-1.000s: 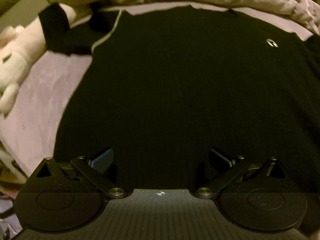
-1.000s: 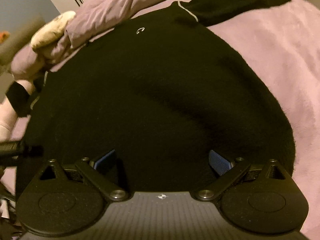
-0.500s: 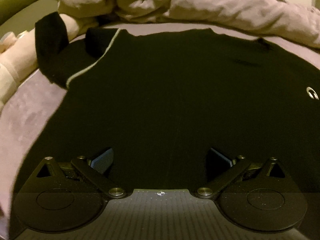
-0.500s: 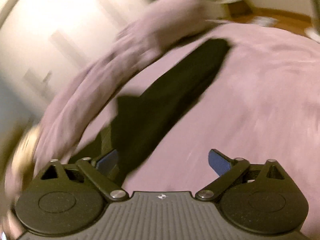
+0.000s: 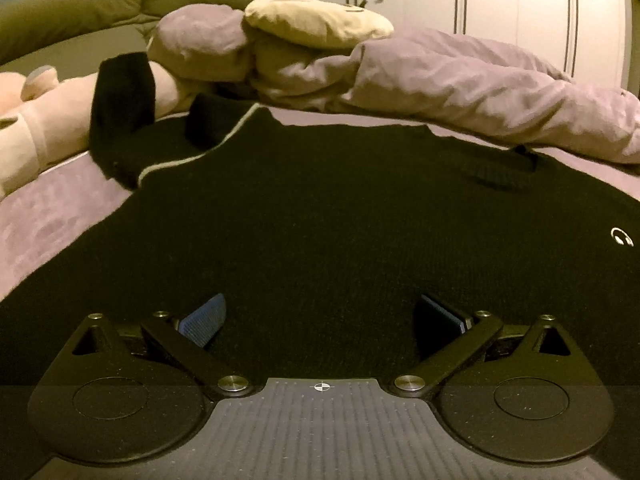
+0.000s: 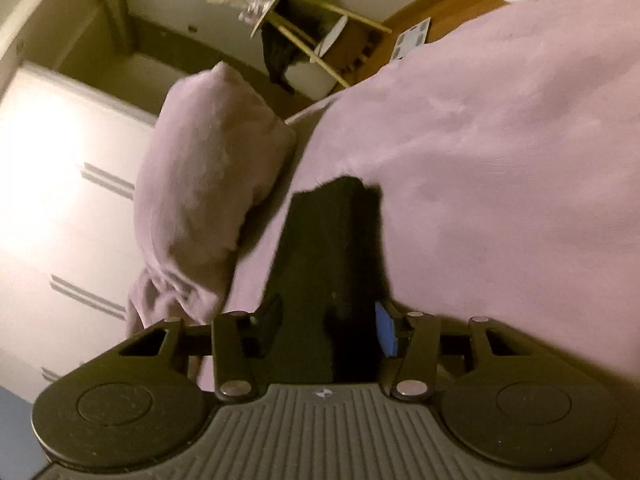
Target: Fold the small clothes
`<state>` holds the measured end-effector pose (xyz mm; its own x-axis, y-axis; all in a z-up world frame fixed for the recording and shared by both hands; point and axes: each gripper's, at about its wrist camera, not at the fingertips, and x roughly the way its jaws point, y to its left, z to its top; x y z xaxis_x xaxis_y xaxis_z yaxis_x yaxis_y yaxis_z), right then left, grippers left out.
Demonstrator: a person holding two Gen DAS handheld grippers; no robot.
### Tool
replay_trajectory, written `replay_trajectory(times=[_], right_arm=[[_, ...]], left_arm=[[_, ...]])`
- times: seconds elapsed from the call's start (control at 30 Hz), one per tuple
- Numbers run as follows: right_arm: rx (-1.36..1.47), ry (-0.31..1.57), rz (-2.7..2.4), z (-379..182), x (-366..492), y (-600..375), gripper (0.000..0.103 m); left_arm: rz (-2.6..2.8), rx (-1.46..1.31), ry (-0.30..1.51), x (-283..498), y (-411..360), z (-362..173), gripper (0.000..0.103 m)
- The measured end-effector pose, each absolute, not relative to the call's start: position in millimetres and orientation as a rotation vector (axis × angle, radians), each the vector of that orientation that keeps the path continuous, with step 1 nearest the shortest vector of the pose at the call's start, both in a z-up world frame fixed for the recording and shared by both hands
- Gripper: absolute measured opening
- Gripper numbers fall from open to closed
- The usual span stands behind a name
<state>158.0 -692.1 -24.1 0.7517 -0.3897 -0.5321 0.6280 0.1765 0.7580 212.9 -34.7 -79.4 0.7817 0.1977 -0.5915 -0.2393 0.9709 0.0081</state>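
A black sweater (image 5: 320,220) lies spread flat on the purple bed sheet (image 5: 48,220), with a small white logo (image 5: 622,237) at its right. One sleeve (image 5: 120,92) is draped up over a pink plush toy (image 5: 40,120). My left gripper (image 5: 320,312) hovers low over the sweater's body, open, with nothing between its blue pads (image 5: 204,320). In the right wrist view the other black sleeve (image 6: 336,248) stretches away across the sheet (image 6: 500,160). My right gripper (image 6: 328,320) straddles that sleeve and its jaws are closing, the fabric lying between them.
A bunched purple duvet (image 5: 460,80) and a cream pillow (image 5: 316,20) lie along the far side of the bed. White wardrobe doors (image 5: 500,8) stand behind. Past the bed's edge are a small wooden side table (image 6: 312,28) and wooden floor.
The right gripper swung off the sweater's body to the sleeve, rolled, and narrowed its jaws around it. The left gripper sank lower over the sweater and tilted up, staying open.
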Motion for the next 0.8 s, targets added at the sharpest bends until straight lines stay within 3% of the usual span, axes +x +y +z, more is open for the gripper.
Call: replay_trajectory(times=[0.03, 0.13, 0.27, 0.53, 0.8], right_arm=[[1.182, 0.242, -0.74, -24, 160, -691, 0.047], [1.118, 0.333, -0.774, -15, 168, -690, 0.01], [1.087, 0.325, -0.804, 6, 166, -681, 0.009], [0.812, 0.32, -0.717, 99, 191, -636, 0.009], [0.477, 0.355, -0.361, 178, 263, -486, 0.009]], left_arm=[[0.235, -0.071, 0.631, 212, -35, -80, 0.103], [0.233, -0.073, 0.631, 212, -34, -80, 0.103], [0.23, -0.075, 0.635, 212, -33, -80, 0.103], [0.216, -0.08, 0.699, 208, -21, -62, 0.103], [0.207, -0.065, 0.663, 172, 13, -18, 0.103]])
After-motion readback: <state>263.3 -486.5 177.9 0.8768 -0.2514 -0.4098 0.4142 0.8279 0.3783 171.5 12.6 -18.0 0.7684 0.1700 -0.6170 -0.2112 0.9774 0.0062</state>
